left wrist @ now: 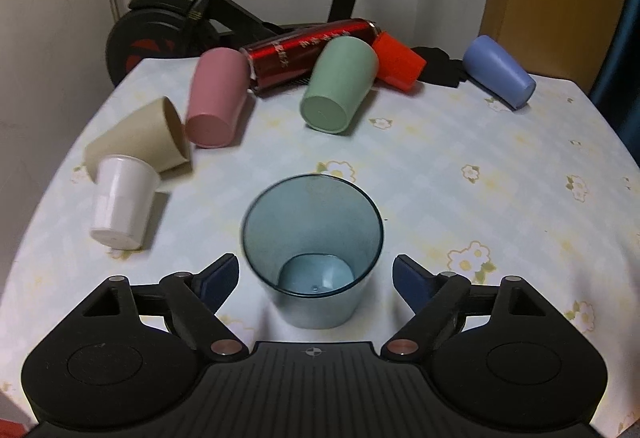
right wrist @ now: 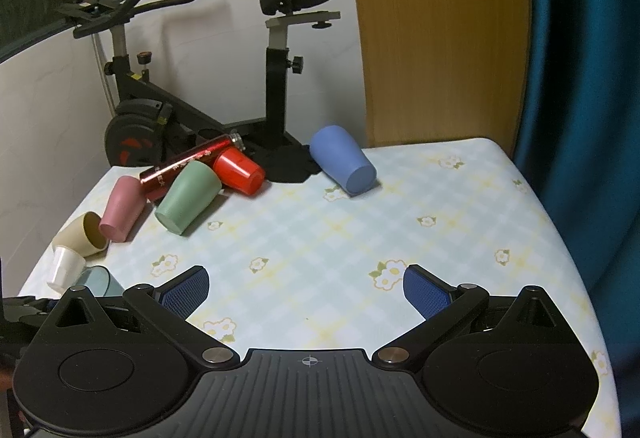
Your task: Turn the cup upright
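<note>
1. In the left wrist view, the left tool (left wrist: 316,280) is seen spread wide, its blue pads (left wrist: 218,280) on either side of the clear teal cup (left wrist: 312,250) without touching it. The cup stands upright at lower centre, mouth up, and nothing is seen inside it.
2. Seven cups are counted in this view: teal, white (left wrist: 122,201), beige (left wrist: 140,137), pink (left wrist: 218,97), green (left wrist: 338,85), red (left wrist: 398,65) and blue (left wrist: 500,69). All but the teal one lie tipped over on the flowered table (left wrist: 460,157). One red metallic bottle (left wrist: 308,51) lies behind the pink and green cups.
3. In the right wrist view, the right tool (right wrist: 306,294) is seen spread wide over bare cloth, holding nothing. The teal cup is reduced to a sliver at lower left, beside the white cup.
4. Only this view shows the exercise bike (right wrist: 276,49) whole, with saddle and handlebars, and the blue curtain (right wrist: 580,77) at the right edge.
</note>
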A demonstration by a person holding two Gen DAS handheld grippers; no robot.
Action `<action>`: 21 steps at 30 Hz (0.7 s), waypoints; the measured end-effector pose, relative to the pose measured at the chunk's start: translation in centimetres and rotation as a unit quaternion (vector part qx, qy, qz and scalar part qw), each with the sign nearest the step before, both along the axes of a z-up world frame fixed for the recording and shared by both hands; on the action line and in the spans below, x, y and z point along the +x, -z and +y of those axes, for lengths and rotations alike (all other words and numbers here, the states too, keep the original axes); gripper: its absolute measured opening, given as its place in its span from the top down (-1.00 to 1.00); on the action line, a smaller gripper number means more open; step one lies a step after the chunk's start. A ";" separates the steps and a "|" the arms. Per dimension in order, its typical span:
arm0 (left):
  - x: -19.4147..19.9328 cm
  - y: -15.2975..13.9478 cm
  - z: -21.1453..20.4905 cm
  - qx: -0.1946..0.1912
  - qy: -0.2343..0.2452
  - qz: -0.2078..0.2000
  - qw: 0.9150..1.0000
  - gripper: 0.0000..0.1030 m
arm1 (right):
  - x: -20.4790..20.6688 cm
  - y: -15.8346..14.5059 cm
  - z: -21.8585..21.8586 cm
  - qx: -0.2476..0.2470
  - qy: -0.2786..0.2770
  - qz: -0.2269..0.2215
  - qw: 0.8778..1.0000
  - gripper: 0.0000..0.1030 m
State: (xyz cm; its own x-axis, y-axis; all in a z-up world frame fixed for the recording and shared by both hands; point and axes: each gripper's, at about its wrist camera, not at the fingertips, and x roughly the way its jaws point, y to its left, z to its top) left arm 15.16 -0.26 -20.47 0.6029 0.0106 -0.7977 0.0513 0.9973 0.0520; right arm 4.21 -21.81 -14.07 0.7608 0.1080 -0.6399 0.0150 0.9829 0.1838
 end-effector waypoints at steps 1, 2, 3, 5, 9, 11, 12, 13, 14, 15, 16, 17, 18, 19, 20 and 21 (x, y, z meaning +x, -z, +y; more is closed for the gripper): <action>-0.1 -0.5 0.1 0.001 -0.002 0.002 1.000 -0.67 | -0.1 -0.2 0.1 0.000 -0.001 -0.001 1.000 -0.99; -0.3 -1.0 0.2 0.001 -0.002 0.001 1.000 -0.67 | -0.2 -0.5 0.2 0.000 -0.003 -0.003 1.000 -0.99; -0.6 -1.7 0.4 0.001 -0.002 -0.003 1.000 -0.67 | -0.2 -0.8 0.3 -0.001 -0.004 -0.004 1.000 -0.99; -1.1 -3.1 0.7 0.002 -0.004 -0.014 1.000 -0.67 | -0.4 -1.6 0.5 -0.002 -0.005 -0.009 1.000 -0.99; -2.4 -6.6 1.2 0.006 -0.007 -0.049 0.999 -0.74 | -0.7 -3.5 0.8 -0.001 -0.005 -0.022 1.000 -0.99; -3.1 -8.5 1.3 0.010 -0.009 -0.075 0.997 -0.84 | -1.0 -4.8 1.0 -0.004 -0.002 -0.033 0.999 -0.99; -3.5 -9.7 1.3 0.011 -0.010 -0.093 0.996 -0.88 | -1.1 -5.5 1.1 -0.007 -0.001 -0.042 0.999 -0.99; -4.0 -10.6 1.3 0.011 -0.010 -0.109 0.994 -0.88 | -1.3 -6.3 1.2 -0.010 0.001 -0.052 0.999 -0.99; -4.5 -11.7 1.4 0.011 -0.011 -0.126 0.992 -0.90 | -1.6 -7.1 1.3 -0.014 0.003 -0.063 0.998 -0.99; -4.8 -12.6 1.3 0.010 -0.012 -0.137 0.990 -0.95 | -1.7 -7.9 1.4 -0.017 0.005 -0.072 0.997 -0.99; -5.1 -13.6 1.2 0.008 -0.012 -0.151 0.988 -0.99 | -1.9 -8.6 1.5 -0.020 0.006 -0.081 0.996 -0.99; -5.6 -14.5 1.2 0.007 -0.012 -0.166 0.986 -1.00 | -2.1 -9.4 1.6 -0.023 0.008 -0.091 0.996 -0.99; -6.0 -15.4 1.1 0.007 -0.012 -0.182 0.983 -1.00 | -2.3 -10.1 1.6 -0.026 0.010 -0.100 0.995 -0.99; -6.5 -16.3 0.9 0.009 -0.013 -0.196 0.980 -1.00 | -2.6 -10.7 1.7 -0.028 0.011 -0.108 0.994 -0.99; -6.9 -17.0 0.8 0.012 -0.014 -0.209 0.978 -1.00 | -2.7 -11.3 1.7 -0.030 0.012 -0.116 0.993 -0.99; -7.2 -17.8 0.6 0.015 -0.016 -0.221 0.975 -1.00 | -2.9 -11.9 1.7 -0.031 0.013 -0.123 0.992 -0.99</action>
